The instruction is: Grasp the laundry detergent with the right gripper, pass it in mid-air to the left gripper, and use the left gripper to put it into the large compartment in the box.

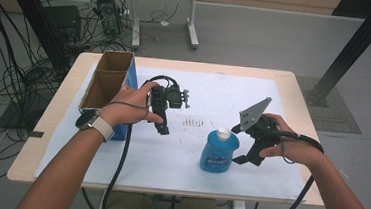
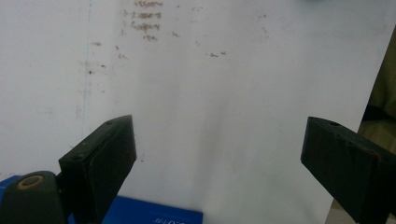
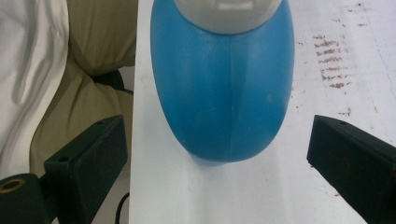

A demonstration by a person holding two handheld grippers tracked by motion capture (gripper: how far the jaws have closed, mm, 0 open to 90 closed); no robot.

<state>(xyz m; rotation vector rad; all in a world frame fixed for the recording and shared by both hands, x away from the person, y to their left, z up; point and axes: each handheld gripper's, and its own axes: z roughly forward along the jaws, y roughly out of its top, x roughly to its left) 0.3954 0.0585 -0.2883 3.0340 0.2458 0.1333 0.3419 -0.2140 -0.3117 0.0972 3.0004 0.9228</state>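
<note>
Blue bottle (image 1: 219, 153) stands at nine o'clock of my right gripper (image 1: 240, 158), just ahead of its spread, empty jaws; my left gripper (image 1: 164, 129) gapes too.

Left claw (image 1: 163, 128) jaws wide apart, right claw (image 1: 239, 159) apparently wide too, angled down.

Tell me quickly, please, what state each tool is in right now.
Left tool: open, nothing between its jaws, above the white sheet.
Right tool: open, holding nothing; the blue bottle stands ahead of its jaws, not gripped.
</note>
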